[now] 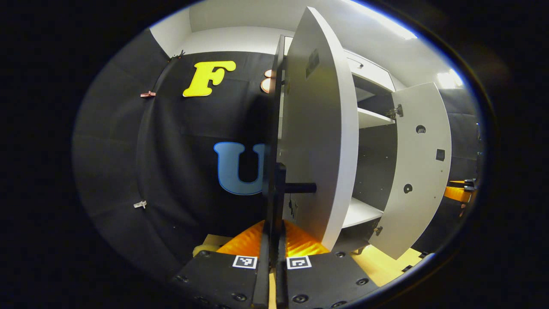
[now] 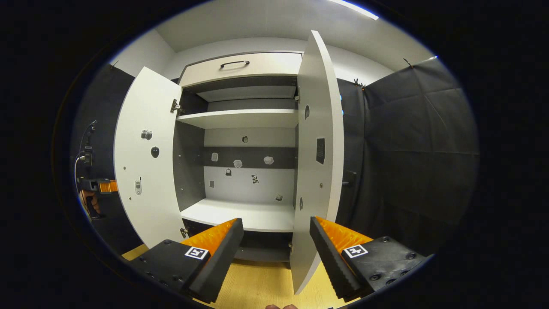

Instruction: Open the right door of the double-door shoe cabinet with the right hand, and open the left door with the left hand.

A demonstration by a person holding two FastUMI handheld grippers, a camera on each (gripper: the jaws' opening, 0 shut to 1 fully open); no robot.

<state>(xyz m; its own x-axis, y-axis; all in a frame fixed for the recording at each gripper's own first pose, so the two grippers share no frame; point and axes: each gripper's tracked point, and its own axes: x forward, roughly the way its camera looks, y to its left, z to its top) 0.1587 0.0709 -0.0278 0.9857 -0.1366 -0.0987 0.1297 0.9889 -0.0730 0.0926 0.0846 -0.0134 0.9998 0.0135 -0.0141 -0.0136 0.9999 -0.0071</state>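
The shoe cabinet (image 2: 240, 128) fills the middle of my right gripper view, standing tall with its long axis up and down, both doors swung out toward me. Its left door (image 2: 143, 154) hangs open at the left of that frame and its right door (image 2: 319, 171) stands nearly edge-on just right of centre, between my two spread fingers and the dark booth wall (image 2: 411, 150). Inside I see a shelf (image 2: 240, 118) high up, a lower board (image 2: 244, 214) and small stickers on the back panel; a drawer with a dark handle (image 2: 234, 64) sits on top.

In my left gripper view the left door (image 1: 319, 141) rises upright through the centre, edge toward me, and the right door (image 1: 422, 163) hangs open at right. My left gripper (image 1: 274, 240) has its fingers pressed together on the door's dark handle (image 1: 281, 189).

My right gripper (image 2: 276, 240) points straight at the cabinet, fingers wide apart, holding nothing, above the pale wooden floor (image 2: 257, 285). At the far left of that frame a hand (image 2: 88, 201) holds the left gripper.
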